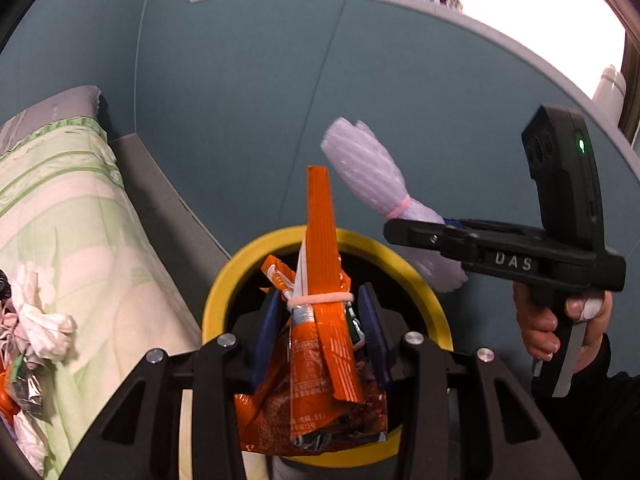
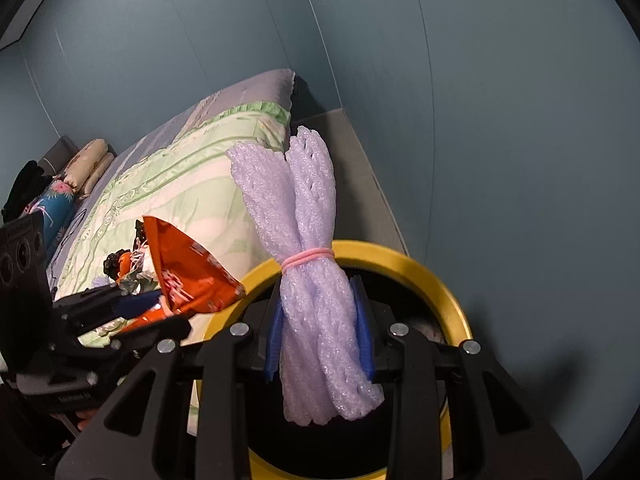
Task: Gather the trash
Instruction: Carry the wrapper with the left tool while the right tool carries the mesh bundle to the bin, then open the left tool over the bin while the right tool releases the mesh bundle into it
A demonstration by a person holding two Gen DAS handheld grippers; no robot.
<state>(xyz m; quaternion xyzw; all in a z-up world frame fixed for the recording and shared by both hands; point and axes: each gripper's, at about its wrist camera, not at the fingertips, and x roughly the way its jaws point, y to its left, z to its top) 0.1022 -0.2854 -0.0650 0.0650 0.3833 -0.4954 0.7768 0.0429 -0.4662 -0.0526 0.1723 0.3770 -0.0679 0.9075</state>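
Note:
My left gripper is shut on an orange snack wrapper tied with a white band, held right over the mouth of a yellow-rimmed bin. My right gripper is shut on a lilac foam-net bundle bound with a pink band, also above the yellow-rimmed bin. In the left wrist view the right gripper comes in from the right with the foam bundle. The right wrist view shows the left gripper at the left with the orange wrapper.
A bed with a green floral quilt lies left of the bin, with a pile of loose trash on it. Blue-grey walls close in behind the bin. A person's hand grips the right tool's handle.

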